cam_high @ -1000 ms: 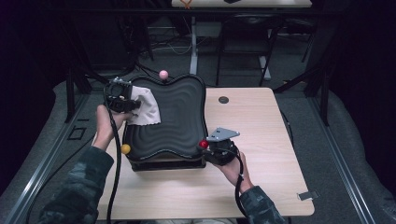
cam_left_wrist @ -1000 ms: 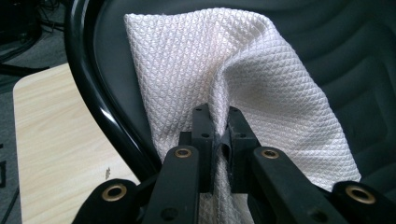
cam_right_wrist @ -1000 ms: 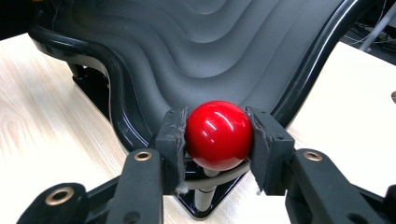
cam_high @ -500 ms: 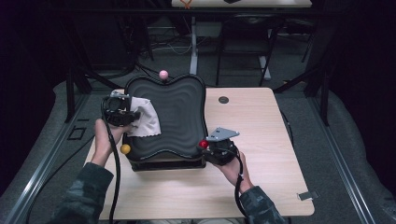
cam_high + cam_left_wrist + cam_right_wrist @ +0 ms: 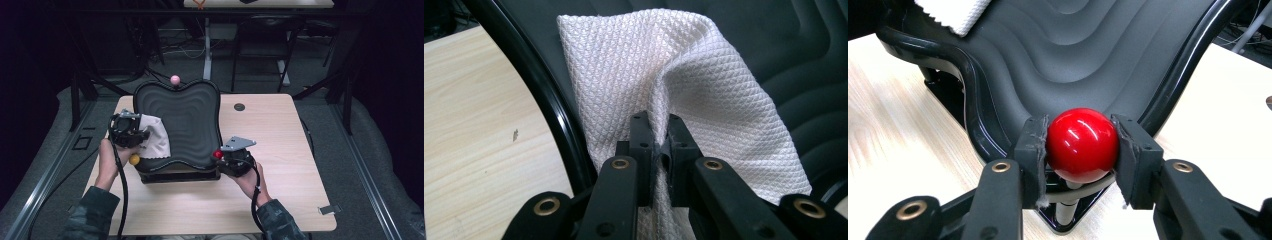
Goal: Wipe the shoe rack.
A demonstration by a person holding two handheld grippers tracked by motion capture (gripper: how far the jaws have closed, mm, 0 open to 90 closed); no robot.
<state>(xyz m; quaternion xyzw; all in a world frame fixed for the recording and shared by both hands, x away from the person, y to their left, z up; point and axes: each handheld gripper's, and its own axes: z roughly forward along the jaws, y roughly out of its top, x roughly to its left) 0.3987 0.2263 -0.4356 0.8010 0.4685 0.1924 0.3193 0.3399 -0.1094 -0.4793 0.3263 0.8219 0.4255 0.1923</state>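
I count one black ridged tray point(image 5: 190, 125) on the wooden table point(image 5: 280, 150), standing toward the left half of it, with its wavy surface tilted up toward the far side. Three knobs sit on its rim: one pink knob point(image 5: 175, 79) at the far edge, one yellow knob point(image 5: 134, 159) at the near left corner, and one red knob point(image 5: 1082, 144) at the near right corner.

My left gripper point(image 5: 659, 137) has its jaws pinched narrow on a fold of the one white cloth point(image 5: 684, 80), which lies spread over the left part of the tray, just inside the left rim. In the high view that gripper point(image 5: 131, 131) sits at the tray's left edge with the cloth point(image 5: 155, 140) trailing to its right.

My right gripper point(image 5: 1082, 150) has both pads pressed against the red knob, one on each side, holding it. From above, this gripper point(image 5: 235, 159) rests at the tray's near right corner.

One small dark round disc point(image 5: 239, 106) is set in the tabletop to the right of the tray, well apart from it.
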